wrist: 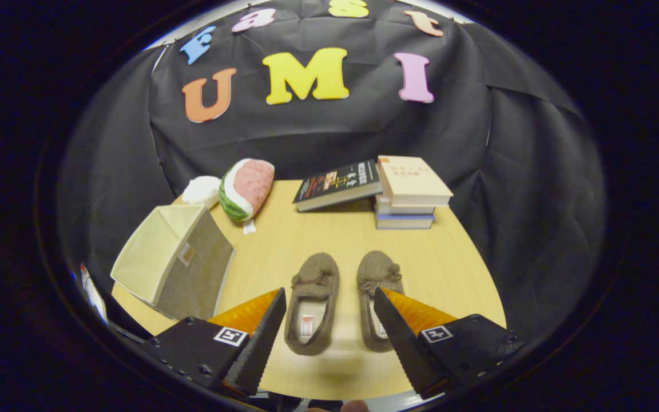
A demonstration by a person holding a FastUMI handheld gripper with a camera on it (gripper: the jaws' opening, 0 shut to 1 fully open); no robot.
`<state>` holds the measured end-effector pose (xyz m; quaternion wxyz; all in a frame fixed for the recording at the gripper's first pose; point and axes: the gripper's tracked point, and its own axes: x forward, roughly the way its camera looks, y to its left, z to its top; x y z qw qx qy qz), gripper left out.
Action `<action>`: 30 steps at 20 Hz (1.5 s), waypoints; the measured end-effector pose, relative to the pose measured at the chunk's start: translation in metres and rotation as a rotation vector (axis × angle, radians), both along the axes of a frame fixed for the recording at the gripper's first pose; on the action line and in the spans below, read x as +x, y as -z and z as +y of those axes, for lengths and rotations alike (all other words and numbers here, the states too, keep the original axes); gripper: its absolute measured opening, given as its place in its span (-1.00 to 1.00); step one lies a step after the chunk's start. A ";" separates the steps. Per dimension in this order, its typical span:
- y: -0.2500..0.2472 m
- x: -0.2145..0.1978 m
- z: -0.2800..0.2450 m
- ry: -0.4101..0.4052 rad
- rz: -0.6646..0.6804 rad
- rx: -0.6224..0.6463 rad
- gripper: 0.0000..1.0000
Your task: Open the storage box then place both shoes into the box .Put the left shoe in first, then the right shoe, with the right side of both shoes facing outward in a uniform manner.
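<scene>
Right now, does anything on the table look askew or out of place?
One book leans tilted against the stack of books instead of lying flat. The storage box stands open beside the two slippers, which lie neatly between the open hand-held gripper fingers.

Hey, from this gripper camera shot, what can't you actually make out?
- Right shoe: its heel is covered by the right finger of the open tongs.
- Storage box: the floor inside is hidden by its own near wall.
- White object: partly behind the watermelon plush, so what it is stays unclear.
- Lower books in the stack: spines too small to tell apart.
</scene>
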<state>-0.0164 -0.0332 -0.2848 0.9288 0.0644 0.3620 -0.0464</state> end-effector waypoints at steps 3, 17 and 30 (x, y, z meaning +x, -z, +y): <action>0.038 0.012 0.002 -0.018 0.070 0.015 0.88; 0.117 0.043 0.007 -0.023 0.255 0.017 0.24; 0.129 0.045 0.007 0.092 0.333 0.170 -0.98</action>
